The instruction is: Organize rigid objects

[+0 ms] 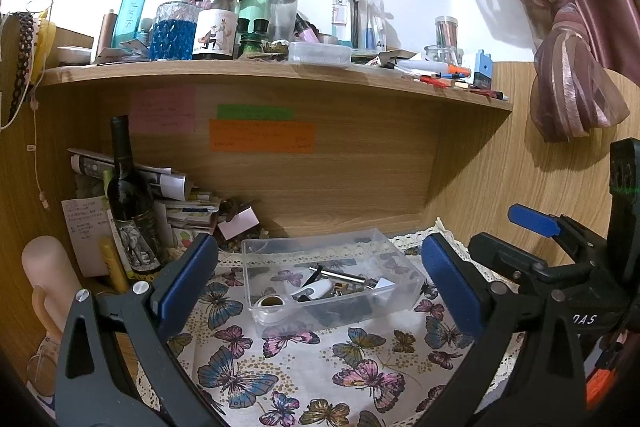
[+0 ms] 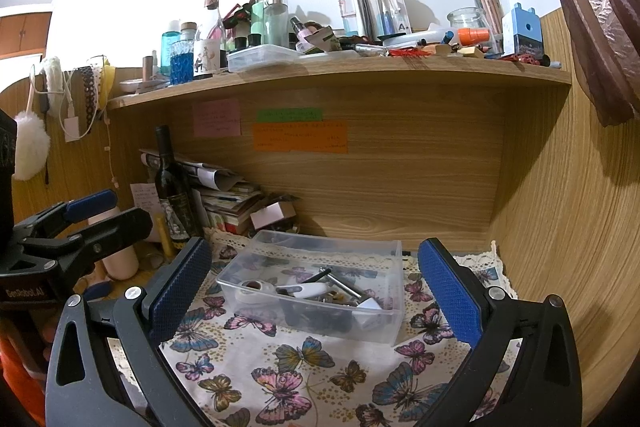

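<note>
clear plastic box (image 1: 332, 277) of small rigid items sits on your butterfly-cloth surface (image 1: 320, 367), between the wide-open, empty jaws of your left gripper (image 1: 320, 283) and right gripper (image 2: 316, 287).

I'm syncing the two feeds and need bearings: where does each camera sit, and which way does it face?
Left wrist: sits behind the open left tongs, facing the clear box on the butterfly cloth; the right tongs show at its right edge.
Right wrist: sits behind the open right tongs, facing the same box; the left tongs show at its left.
Shared: box, cloth, wine bottle, cluttered shelf.
</note>
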`<state>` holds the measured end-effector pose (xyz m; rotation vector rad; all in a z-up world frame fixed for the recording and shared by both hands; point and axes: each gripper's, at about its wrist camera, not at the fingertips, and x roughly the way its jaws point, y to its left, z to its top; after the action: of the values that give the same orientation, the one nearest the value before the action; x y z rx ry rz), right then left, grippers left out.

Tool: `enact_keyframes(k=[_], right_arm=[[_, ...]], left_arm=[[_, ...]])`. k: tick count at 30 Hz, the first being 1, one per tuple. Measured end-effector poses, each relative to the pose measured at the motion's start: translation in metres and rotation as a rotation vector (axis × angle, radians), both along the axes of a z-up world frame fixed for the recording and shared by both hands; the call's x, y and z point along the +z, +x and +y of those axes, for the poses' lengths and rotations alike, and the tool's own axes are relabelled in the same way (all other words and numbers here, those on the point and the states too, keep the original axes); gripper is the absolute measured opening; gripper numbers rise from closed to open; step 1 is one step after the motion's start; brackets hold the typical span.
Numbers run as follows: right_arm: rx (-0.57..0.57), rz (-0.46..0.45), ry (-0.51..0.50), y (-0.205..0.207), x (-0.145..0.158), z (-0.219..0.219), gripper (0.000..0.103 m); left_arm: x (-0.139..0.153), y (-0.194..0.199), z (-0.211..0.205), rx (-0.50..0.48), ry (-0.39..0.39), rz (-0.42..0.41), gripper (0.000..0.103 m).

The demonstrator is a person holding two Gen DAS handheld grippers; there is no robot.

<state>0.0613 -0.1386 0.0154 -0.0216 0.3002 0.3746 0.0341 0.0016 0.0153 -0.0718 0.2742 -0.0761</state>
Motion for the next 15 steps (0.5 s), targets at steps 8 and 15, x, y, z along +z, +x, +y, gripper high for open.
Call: enact_keyframes(k=[8,15], right_arm=[[-0.003,0.003,-0.001,0.0015,-0.0025,0.0008,0.103],[-0.003,0.004,-0.002,0.0011,-0.0019,0.0005,0.103]], left_arm=[[0.0002,0.0015,-0.0009,-0.013,0.001,-0.002,0.103],[-0.0008,0.0022,0.0034,-0.011,-0.015,0.0,0.103]])
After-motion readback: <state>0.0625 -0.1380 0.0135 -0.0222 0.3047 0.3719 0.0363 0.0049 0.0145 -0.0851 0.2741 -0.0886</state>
